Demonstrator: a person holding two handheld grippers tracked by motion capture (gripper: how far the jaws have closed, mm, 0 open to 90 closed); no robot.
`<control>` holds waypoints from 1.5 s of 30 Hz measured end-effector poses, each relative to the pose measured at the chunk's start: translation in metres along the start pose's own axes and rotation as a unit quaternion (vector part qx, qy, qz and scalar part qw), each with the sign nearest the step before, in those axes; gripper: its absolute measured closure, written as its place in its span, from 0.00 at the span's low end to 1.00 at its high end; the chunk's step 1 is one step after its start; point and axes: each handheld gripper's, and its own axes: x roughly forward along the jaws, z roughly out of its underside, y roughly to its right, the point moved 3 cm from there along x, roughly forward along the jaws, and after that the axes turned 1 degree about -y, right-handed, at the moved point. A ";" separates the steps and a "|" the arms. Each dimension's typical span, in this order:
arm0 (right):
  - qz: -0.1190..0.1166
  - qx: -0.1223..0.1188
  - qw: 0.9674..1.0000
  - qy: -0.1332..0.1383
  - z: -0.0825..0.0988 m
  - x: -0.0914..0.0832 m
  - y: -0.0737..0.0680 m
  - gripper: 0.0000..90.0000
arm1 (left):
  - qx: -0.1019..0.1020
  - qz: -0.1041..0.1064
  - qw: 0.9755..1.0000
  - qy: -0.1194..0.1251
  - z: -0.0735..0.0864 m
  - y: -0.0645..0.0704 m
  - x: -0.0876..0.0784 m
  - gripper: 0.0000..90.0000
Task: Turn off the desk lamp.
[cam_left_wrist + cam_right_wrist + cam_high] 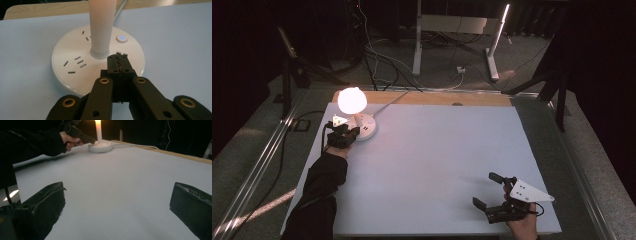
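Note:
A white desk lamp with a lit round shade [351,100] stands at the table's far left on a round white base [367,128] with socket slots [75,62]. My left gripper [356,131] is shut with nothing between its jaws. Its tips [117,57] lie over the base, just in front of the lamp's stem [101,25] and short of a small button with a blue light [122,38]. Whether they touch the base I cannot tell. My right gripper [488,190] sits near the table's front right with its jaws wide apart [120,205] over bare tabletop.
The pale blue table top [437,160] has a wooden strip [437,98] along its far edge. The lamp's white cable [389,100] runs off the back. In the right gripper view the other hand [68,141] and the lamp base [100,147] show far off.

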 end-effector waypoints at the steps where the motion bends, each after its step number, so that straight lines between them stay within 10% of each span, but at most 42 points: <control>1: 0.000 0.000 1.000 0.000 0.000 0.000 0.000 0.00 | 0.000 0.001 1.000 0.001 0.000 0.000 0.000 1.00; 45: -0.002 0.002 1.000 0.002 -0.001 -0.001 0.000 0.00 | 0.009 0.010 1.000 0.011 -0.013 0.003 -0.014 1.00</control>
